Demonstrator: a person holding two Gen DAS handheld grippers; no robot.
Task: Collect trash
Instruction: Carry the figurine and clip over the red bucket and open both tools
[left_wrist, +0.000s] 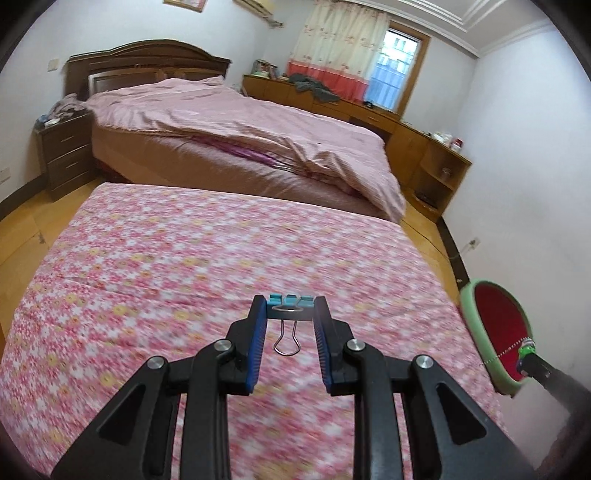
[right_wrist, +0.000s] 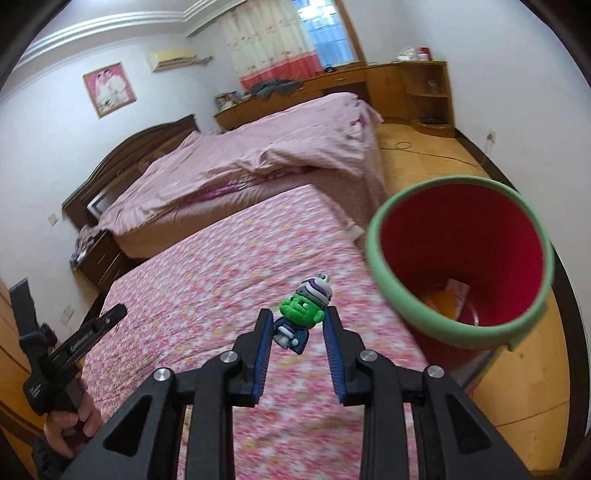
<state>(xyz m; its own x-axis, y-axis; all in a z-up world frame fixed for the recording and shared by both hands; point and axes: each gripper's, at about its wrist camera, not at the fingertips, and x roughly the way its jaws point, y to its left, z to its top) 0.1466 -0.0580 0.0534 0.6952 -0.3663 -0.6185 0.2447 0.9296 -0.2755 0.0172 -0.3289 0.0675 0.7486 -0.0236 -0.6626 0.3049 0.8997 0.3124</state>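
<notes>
My left gripper (left_wrist: 290, 308) is shut on a blue binder clip (left_wrist: 290, 305) and holds it above the pink floral table cover (left_wrist: 184, 258). My right gripper (right_wrist: 299, 321) is shut on a small green-faced toy figure (right_wrist: 303, 312) with a purple and white hat, held above the same cover (right_wrist: 221, 280). A red bin with a green rim (right_wrist: 373, 240) stands just right of the right gripper, beside the table; paper lies at its bottom. The bin's rim (left_wrist: 466, 306) and the toy on its bead chain (left_wrist: 526, 347) also show at the right of the left wrist view.
A bed with a pink quilt (left_wrist: 240, 125) lies beyond the table. A dark nightstand (left_wrist: 62, 151) stands left of it. Wooden cabinets (left_wrist: 424, 147) run along the far wall under a curtained window. The left gripper's body and the hand holding it (right_wrist: 70, 413) show at left.
</notes>
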